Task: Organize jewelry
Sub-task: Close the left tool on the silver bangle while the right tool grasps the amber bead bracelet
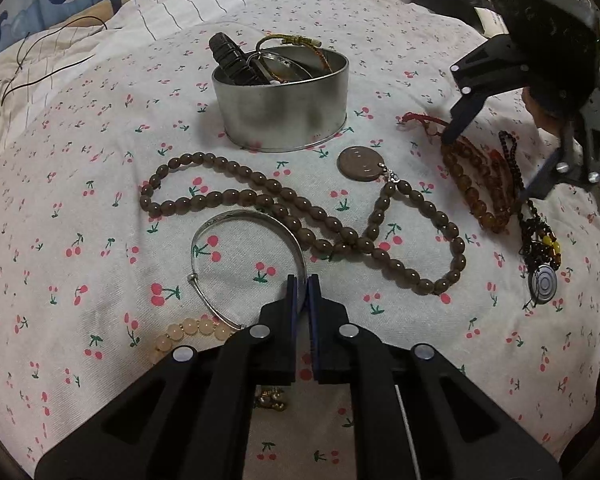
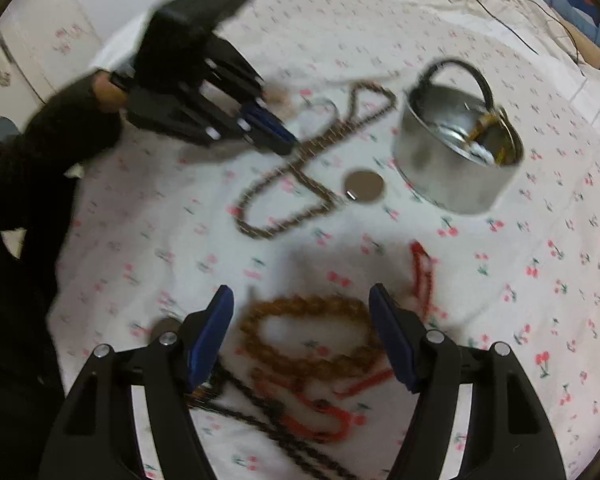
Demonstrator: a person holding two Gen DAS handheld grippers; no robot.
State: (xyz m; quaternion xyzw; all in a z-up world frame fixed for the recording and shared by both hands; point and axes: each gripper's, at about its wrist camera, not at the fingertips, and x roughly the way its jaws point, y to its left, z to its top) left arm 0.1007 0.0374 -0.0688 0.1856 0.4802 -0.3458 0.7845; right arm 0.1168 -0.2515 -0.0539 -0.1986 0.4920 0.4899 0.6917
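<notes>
The bed [image 1: 80, 200], under a white sheet printed with cherries, carries everything. Its far edge meets a blue cartoon-print cloth [image 1: 40, 4], and thin dark wires [image 1: 52, 56] trail across the sheet there. The widest bare stretch of sheet lies to the left of the round metal tin [image 1: 280, 112], which stands upright toward the far side and already holds a dark ribbed piece, a gold-coloured bangle and other items.

Between the tin and the near edge sprawls a long brown bead necklace [image 1: 300, 220], looped over itself, with a round brown pendant disc [image 1: 360, 164] just beside the tin's base. A silver bangle [image 1: 244, 260] lies inside the near loop, its rim against the necklace beads. A pale bead bracelet [image 1: 196, 330] lies partly under the left claw. To the right lie an amber bead bracelet [image 2: 312, 336], a red cord [image 2: 420, 272] and a black beaded string [image 1: 532, 236] with a round charm, crowded together.

The left claw [image 1: 302, 292] is pressed together, its tips pinching the silver bangle's rim. The right claw [image 2: 302, 320] stands spread, hovering low with the amber bracelet between its fingers; contact is unclear through blur.
</notes>
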